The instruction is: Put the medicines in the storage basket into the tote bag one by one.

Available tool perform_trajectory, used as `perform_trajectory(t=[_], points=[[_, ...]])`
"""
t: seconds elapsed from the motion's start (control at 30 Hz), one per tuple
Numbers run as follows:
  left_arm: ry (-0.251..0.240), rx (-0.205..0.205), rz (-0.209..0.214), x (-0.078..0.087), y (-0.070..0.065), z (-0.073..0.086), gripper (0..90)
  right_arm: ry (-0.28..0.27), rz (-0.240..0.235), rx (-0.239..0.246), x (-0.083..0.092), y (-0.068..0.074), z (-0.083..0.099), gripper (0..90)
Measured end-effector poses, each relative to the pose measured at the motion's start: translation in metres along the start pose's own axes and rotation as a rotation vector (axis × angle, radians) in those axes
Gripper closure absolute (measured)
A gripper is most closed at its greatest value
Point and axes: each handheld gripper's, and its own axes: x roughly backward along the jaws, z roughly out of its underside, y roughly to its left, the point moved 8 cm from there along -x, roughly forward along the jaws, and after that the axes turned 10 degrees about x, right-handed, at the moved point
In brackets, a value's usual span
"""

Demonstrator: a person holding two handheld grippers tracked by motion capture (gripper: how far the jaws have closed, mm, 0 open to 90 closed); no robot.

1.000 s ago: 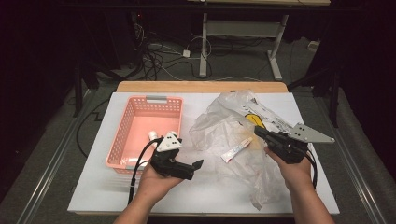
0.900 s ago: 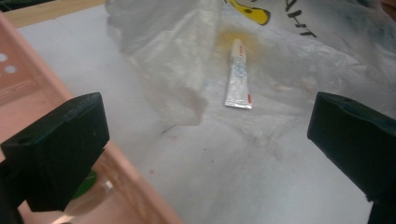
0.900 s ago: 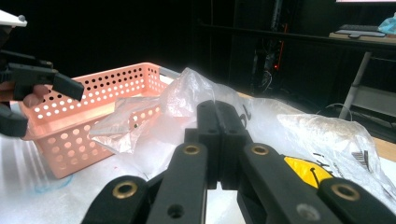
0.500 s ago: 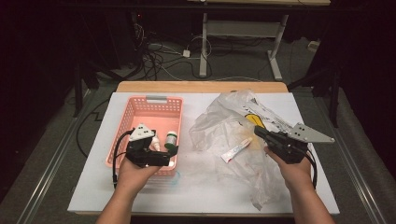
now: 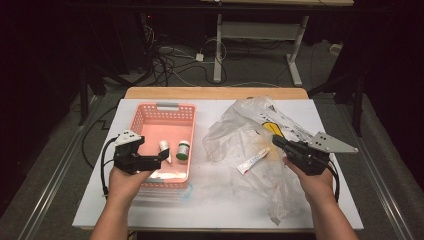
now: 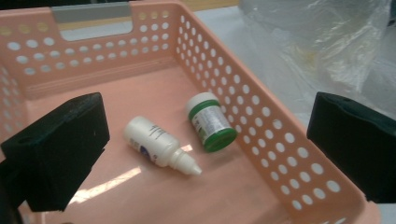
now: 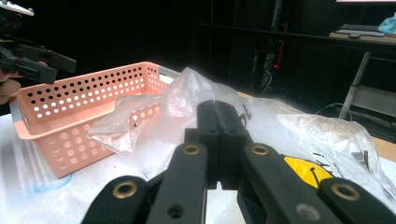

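A pink perforated basket (image 5: 191, 131) stands on the left of the white table. On its floor lie a white dropper bottle (image 6: 154, 142) and a green-lidded jar (image 6: 211, 122), side by side. My left gripper (image 5: 162, 156) hovers over the basket's near left corner, jaws wide open and empty. At the right my right gripper (image 5: 276, 140) is shut, its tips against a crumpled clear plastic bag (image 5: 245, 135). Whether it pinches the film I cannot tell. A small white sachet (image 5: 252, 161) lies on the bag.
Something yellow (image 5: 270, 128) shows through the bag near the right gripper's tips. The white table (image 5: 215, 200) has bare room along its front edge. Beyond the far wooden edge are cables and desk legs on a dark floor.
My left gripper has swung left from the table's middle to the basket's near left corner. The green-lidded jar, at its tips half a second ago, now lies in the basket. The right gripper stays put.
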Motion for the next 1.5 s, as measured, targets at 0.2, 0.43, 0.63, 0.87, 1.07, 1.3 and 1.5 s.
perform_trajectory(t=[0.2,0.43,0.63,0.87,1.07,1.3,1.5], points=[[0.012,0.000,-0.008,-0.003,0.001,0.003,0.0,0.000,-0.002,0.000,-0.002,0.001,0.000,90.0],[0.023,-0.012,0.012,-0.007,-0.005,0.002,0.0,0.003,-0.002,-0.001,-0.001,0.001,0.001,90.0],[0.036,-0.044,0.006,-0.014,-0.014,-0.007,0.0,0.003,-0.005,0.006,-0.003,0.003,0.000,90.0],[0.042,-0.054,0.002,-0.022,-0.018,-0.021,0.0,0.005,-0.002,0.001,-0.002,0.002,0.001,90.0],[0.071,-0.032,0.021,-0.034,-0.016,-0.029,0.0,0.002,-0.003,0.003,-0.002,0.002,0.000,90.0],[0.118,-0.021,0.014,-0.051,-0.011,-0.031,0.0,0.001,-0.001,0.001,-0.001,0.001,0.000,90.0],[0.169,-0.021,0.002,-0.062,-0.009,-0.032,0.0,0.001,0.002,0.000,0.000,0.000,0.000,90.0]])
